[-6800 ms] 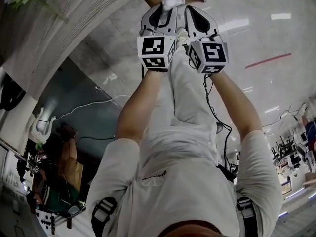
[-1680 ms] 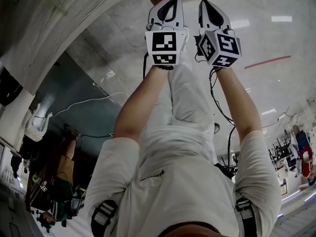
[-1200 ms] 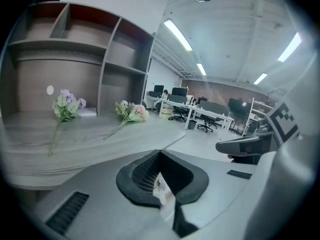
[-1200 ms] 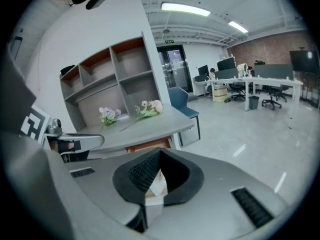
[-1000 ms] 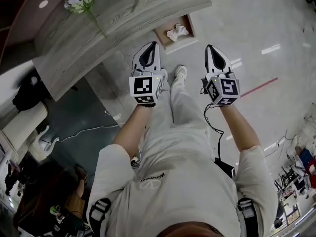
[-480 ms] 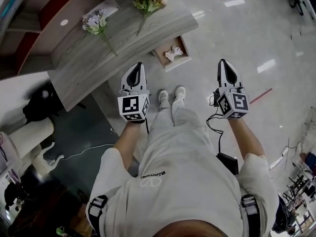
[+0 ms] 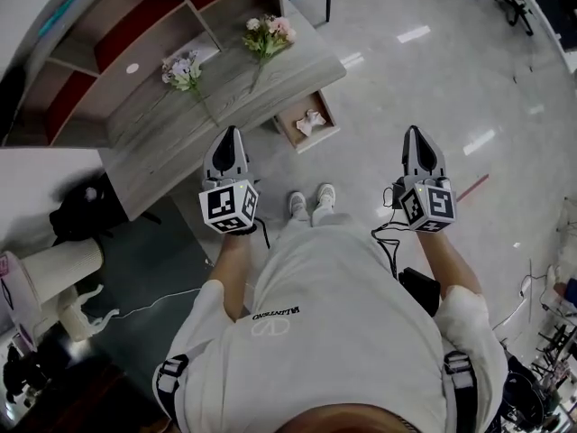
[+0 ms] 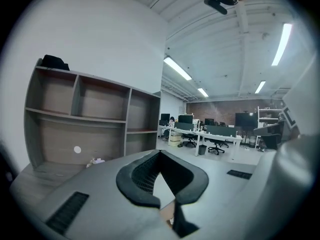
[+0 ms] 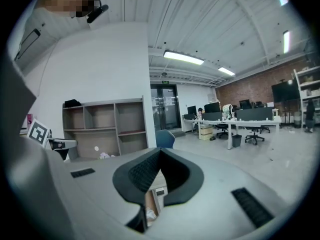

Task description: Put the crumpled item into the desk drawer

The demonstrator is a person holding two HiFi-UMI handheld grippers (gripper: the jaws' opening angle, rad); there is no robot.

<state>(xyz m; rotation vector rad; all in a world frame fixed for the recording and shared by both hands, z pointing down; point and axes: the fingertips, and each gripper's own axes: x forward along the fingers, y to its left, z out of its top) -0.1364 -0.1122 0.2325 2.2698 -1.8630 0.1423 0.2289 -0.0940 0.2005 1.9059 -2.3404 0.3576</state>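
Lying crumpled, white item (image 7: 309, 122), inside open drawer (image 7: 291, 130)

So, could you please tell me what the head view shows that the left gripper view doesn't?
Only the head view shows the person's shoes and the right gripper. Only the left gripper view shows the far office desks and the ceiling lights. Both show the shelf and the left gripper, its tongs shut.
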